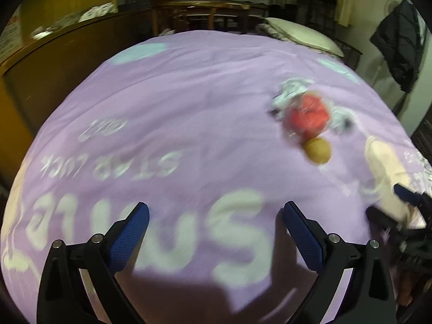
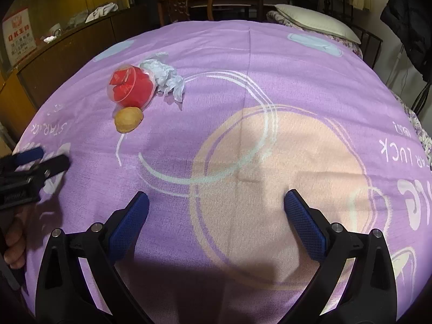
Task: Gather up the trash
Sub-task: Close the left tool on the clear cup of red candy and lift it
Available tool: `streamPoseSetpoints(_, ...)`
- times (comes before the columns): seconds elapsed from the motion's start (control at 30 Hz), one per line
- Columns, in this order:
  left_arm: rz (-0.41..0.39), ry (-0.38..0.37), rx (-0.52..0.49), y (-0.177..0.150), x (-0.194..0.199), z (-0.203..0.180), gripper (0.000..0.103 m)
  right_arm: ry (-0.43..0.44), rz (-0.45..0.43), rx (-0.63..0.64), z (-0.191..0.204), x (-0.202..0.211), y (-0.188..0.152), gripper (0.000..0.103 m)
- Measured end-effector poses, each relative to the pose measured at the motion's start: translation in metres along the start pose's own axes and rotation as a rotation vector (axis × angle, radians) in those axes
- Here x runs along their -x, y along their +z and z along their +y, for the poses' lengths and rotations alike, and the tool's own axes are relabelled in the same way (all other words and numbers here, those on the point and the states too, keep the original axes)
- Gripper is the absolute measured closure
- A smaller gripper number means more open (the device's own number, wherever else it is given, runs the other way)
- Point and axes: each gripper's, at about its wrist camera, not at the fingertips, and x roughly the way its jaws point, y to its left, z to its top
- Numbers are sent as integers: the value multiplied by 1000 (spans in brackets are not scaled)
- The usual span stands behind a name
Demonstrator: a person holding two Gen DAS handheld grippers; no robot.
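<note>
Three pieces of trash lie together on the purple bedspread (image 2: 243,62): a clear plastic cup stuffed with red material (image 2: 131,87), a crumpled white tissue (image 2: 167,77) touching its right side, and a small tan ball (image 2: 128,120) just in front of the cup. The blurred left wrist view shows the same cup (image 1: 309,120), tissue (image 1: 290,91) and tan ball (image 1: 317,149) far to the upper right. My left gripper (image 1: 214,216) is open over the bedspread, empty. My right gripper (image 2: 216,205) is open too, holding nothing, well to the right of the trash.
A pillow (image 2: 316,20) lies at the bed's far end. A wooden cabinet (image 2: 67,43) with clutter on top runs along the left side. A dark jacket (image 2: 413,13) hangs at the right. A wooden chair (image 2: 213,2) stands beyond the bed.
</note>
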Motion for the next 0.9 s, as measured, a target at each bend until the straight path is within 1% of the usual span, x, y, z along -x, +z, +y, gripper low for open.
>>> streamPoseSetpoints(0.17,-29,-64,-21,23,-7,-20,6,25,-8,-18,-4,2,0,6)
streamPoseSetpoints(0.23,-43,-102,-36,34,-8,-31,6,46,-17,-33,-7,3,0,6)
streamPoseSetpoints(0.33,-60,-137,-59,50,-12,-46,6,77,-29,-57,-11,5,0,6)
streamPoseSetpoints(0.4,-65,-140,-77,59,-20,-58,6,91,-34,-67,-13,5,1,6)
streamPoseSetpoints(0.47,-54,-136,-76,68,-31,-65,6,102,-38,-76,-15,5,1,6)
streamPoseSetpoints(0.53,-42,-115,-66,74,-43,-65,6,111,-40,-84,-16,5,1,6)
streamPoseSetpoints(0.57,-37,-68,-61,76,-49,-61,6,114,-41,-86,-16,5,1,6)
streamPoseSetpoints(0.6,-32,-42,-50,75,-51,-53,6,115,-41,-87,-16,5,1,6)
streamPoseSetpoints(0.67,-33,-30,5,71,-47,-31,6,114,-41,-87,-16,5,1,6)
streamPoseSetpoints(0.77,-68,5,72,60,-27,6,6,114,-41,-87,-16,5,1,6)
streamPoseSetpoints(0.83,-85,24,96,49,-14,26,6,113,-40,-86,-15,5,1,6)
streamPoseSetpoints(0.9,-83,53,101,39,-8,39,6,108,-39,-82,-16,5,2,6)
